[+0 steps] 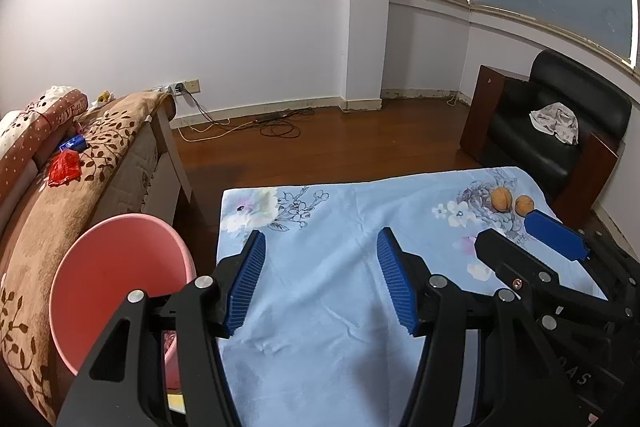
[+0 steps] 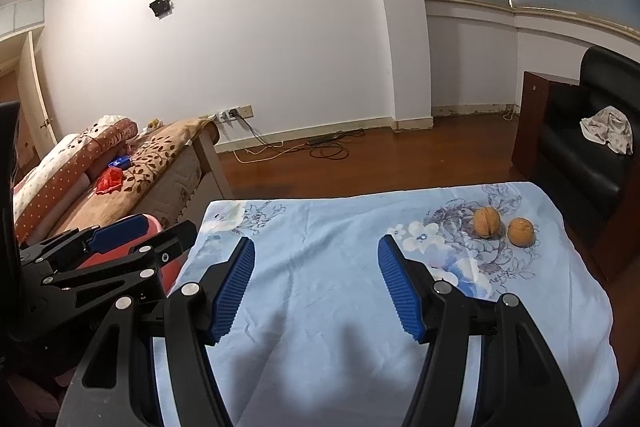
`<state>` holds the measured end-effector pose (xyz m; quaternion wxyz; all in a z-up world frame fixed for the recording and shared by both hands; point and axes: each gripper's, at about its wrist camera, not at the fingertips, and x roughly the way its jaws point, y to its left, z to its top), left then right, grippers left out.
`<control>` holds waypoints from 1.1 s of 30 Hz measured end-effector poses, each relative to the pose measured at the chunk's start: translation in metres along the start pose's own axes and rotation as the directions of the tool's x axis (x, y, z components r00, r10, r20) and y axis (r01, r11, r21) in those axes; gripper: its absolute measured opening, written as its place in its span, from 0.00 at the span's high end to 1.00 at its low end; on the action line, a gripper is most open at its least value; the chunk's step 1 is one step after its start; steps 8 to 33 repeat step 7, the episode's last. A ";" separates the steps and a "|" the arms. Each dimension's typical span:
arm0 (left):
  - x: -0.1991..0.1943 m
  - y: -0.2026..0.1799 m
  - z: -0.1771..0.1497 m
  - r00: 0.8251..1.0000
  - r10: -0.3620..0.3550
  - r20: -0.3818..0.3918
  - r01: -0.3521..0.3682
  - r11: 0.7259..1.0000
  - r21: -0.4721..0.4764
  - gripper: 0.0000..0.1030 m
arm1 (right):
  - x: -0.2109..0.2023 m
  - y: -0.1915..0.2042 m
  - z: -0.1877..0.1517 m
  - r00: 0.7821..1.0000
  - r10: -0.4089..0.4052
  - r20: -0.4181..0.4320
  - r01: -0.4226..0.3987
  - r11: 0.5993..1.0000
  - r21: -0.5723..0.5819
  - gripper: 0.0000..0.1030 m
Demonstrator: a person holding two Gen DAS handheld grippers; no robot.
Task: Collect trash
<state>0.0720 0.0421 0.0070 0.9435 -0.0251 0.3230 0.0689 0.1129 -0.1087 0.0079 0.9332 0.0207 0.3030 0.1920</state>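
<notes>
Two walnuts (image 2: pixel 487 222) (image 2: pixel 521 231) lie at the far right of a table under a light blue floral cloth (image 2: pixel 320 291); they also show in the left wrist view (image 1: pixel 501 199) (image 1: pixel 524 205). A pink bin (image 1: pixel 116 291) stands left of the table, partly hidden in the right wrist view (image 2: pixel 154 223). My left gripper (image 1: pixel 320 283) is open and empty above the cloth's left part. My right gripper (image 2: pixel 316 287) is open and empty above the cloth's middle, short of the walnuts.
A bed with a brown leaf-print blanket (image 1: pixel 80 179) stands at left, with a red wrapper (image 1: pixel 64 169) and a blue packet (image 1: pixel 74 143) on it. A black armchair (image 1: pixel 556 135) with a crumpled cloth (image 1: pixel 556 121) stands at right. Cables (image 1: pixel 260 125) lie on the wooden floor.
</notes>
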 end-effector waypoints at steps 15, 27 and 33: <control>0.002 -0.008 -0.001 1.000 -0.008 -0.009 0.009 1.000 0.016 0.43 | -0.002 -0.007 -0.002 1.000 -0.008 0.001 0.008 1.000 0.015 0.39; 0.002 -0.008 -0.001 1.000 -0.008 -0.009 0.009 1.000 0.016 0.43 | -0.002 -0.007 -0.002 1.000 -0.008 0.001 0.008 1.000 0.015 0.39; 0.002 -0.008 -0.001 1.000 -0.008 -0.009 0.009 1.000 0.016 0.43 | -0.002 -0.007 -0.002 1.000 -0.008 0.001 0.008 1.000 0.015 0.39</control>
